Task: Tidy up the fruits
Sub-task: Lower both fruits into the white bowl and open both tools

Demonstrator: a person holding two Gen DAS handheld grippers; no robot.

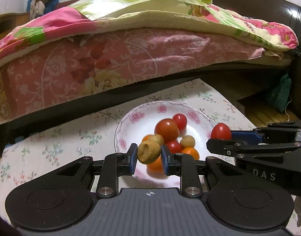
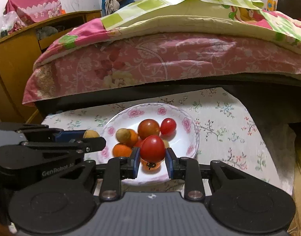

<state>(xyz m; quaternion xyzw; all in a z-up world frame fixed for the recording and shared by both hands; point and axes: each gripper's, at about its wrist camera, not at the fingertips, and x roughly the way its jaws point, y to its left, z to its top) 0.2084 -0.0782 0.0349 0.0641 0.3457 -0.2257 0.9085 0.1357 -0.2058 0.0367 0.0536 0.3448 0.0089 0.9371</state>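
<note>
The left gripper (image 1: 149,157) pinches a brown fruit (image 1: 149,152) squarely between its blue fingers (image 1: 133,158) at the 6 o'clock rim of the flowered plate (image 2: 187,124), while the right gripper (image 2: 152,157) likewise clamps a red tomato (image 2: 152,148) above the plate's fruit pile.

Left hand-held gripper (image 1: 149,155) clamps a brown fruit (image 1: 149,152) above the plate (image 1: 205,121).

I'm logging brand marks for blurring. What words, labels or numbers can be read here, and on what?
"DAS" on the right tongs' black body, seen from the left wrist; the rest is cut off.
"GenRobot.AI" on the left tongs' black body, seen from the right wrist.
No print readable on the flowered bowl.
</note>
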